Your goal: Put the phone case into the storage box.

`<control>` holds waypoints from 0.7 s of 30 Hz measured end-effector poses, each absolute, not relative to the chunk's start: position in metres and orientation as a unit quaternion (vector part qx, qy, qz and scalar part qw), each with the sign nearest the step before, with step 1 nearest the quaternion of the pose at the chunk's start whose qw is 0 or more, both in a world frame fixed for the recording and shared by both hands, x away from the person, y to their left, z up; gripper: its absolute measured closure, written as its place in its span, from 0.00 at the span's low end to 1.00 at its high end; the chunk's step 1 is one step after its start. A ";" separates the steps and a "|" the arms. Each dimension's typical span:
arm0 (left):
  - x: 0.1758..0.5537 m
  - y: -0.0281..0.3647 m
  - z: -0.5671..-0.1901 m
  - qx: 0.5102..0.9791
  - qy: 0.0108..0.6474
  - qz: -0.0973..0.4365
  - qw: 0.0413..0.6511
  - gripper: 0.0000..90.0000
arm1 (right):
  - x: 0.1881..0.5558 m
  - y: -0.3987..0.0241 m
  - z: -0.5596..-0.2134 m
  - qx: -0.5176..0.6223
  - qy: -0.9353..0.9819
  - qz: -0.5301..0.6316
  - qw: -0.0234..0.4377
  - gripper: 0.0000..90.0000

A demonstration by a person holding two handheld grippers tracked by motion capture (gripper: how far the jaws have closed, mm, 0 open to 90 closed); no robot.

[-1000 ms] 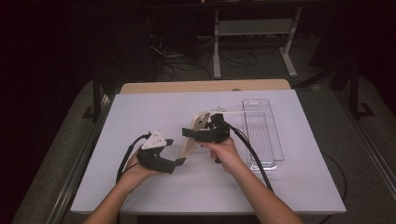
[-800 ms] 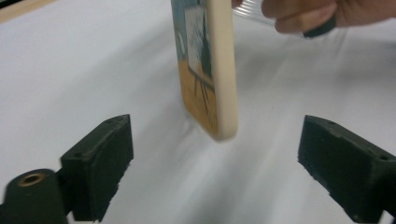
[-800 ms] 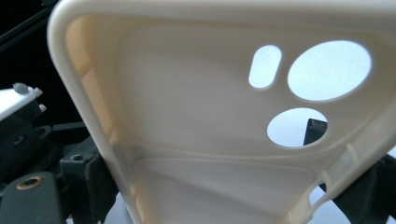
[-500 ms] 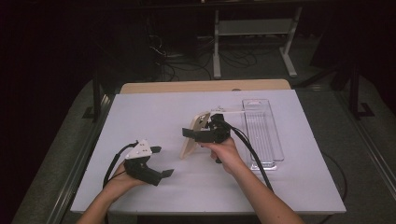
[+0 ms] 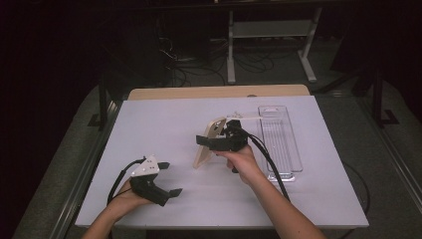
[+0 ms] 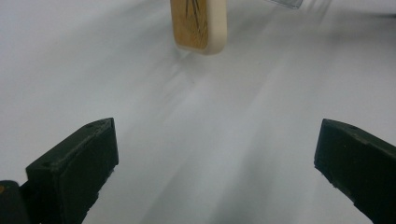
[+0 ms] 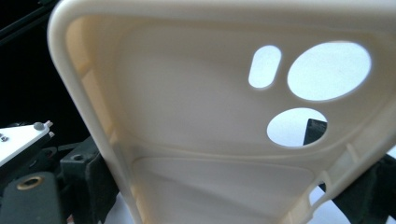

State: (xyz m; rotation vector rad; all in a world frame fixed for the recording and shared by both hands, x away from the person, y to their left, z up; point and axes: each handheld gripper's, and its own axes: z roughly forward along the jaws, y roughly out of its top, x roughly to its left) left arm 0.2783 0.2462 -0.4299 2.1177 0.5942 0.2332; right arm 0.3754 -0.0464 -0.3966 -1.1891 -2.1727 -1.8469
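Phone case (image 5: 206,142): cream, standing tilted mid-table, clamped in right gripper (image 5: 209,141), beside clear tray (image 5: 293,149). Left gripper (image 5: 168,178): jaws just opened wide, empty, drawn off near table edge. Handover apparently done; placing case remains.

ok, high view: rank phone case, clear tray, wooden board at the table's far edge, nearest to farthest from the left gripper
1. phone case: up and right of the left gripper, mid-table, held tilted by the right gripper.
2. clear tray: farther right, past the right hand.
3. wooden board: along the table's far edge. Tray and board are fairly close to call.
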 end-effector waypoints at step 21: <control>0.280 0.246 -0.430 0.865 0.232 0.099 0.433 0.00 | 0.379 -0.070 -0.377 -0.394 -0.702 -0.594 0.004 0.11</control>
